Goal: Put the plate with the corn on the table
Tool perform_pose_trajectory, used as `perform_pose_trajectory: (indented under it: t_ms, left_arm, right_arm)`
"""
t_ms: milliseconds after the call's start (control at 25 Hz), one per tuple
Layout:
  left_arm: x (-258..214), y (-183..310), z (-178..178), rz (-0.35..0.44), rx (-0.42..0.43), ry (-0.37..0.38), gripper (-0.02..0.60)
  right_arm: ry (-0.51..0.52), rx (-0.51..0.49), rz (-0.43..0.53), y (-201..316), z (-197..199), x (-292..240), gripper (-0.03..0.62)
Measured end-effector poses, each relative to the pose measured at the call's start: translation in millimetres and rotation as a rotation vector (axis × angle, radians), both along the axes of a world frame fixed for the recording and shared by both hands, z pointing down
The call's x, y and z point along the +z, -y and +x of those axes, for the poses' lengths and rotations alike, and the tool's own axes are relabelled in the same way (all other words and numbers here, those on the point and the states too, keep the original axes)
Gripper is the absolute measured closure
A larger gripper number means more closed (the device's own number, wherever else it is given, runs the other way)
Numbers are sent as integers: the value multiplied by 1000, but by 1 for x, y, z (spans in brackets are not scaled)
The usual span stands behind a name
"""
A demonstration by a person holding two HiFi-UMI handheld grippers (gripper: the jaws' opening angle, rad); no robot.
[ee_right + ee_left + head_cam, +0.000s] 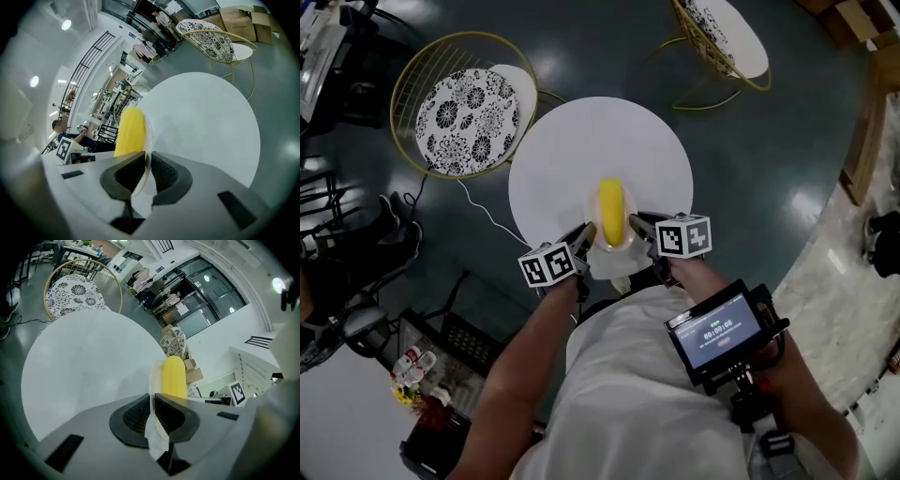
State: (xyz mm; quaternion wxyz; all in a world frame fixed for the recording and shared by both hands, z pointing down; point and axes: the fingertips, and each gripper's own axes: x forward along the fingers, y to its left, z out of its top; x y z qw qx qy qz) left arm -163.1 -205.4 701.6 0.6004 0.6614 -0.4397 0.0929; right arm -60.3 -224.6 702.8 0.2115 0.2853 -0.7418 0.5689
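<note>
A yellow corn cob (pixel 611 211) lies on a pale, translucent plate (pixel 619 255) held over the near edge of the round white table (pixel 572 155). My left gripper (pixel 584 240) is shut on the plate's left rim, and my right gripper (pixel 640 225) is shut on its right rim. In the left gripper view the plate (pixel 154 380) stands edge-on between the black pads (pixel 136 416) with the corn (pixel 174 377) beyond. The right gripper view shows the plate rim (pixel 147 140) pinched the same way, the corn (pixel 129 131) to its left.
A gold wire chair with a black-and-white floral cushion (pixel 467 120) stands left of the table. A second one (pixel 724 36) is at the far right. Dark floor surrounds the table. A phone-like screen (pixel 719 331) is mounted by the person's right forearm.
</note>
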Motion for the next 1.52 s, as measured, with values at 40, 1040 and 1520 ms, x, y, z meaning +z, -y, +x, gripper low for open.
perform_pose_trajectory:
  t_ms: [40, 1040, 1520]
  left_arm:
    - [2, 4, 1, -3, 7, 6, 548]
    - [52, 89, 37, -52, 156, 221, 546]
    - [55, 112, 43, -40, 234, 306, 534]
  right_arm:
    - [-3, 4, -2, 3, 1, 3, 548]
    - [-153, 65, 63, 81, 40, 47, 548]
    - [-271, -24, 143, 105, 36, 51, 546]
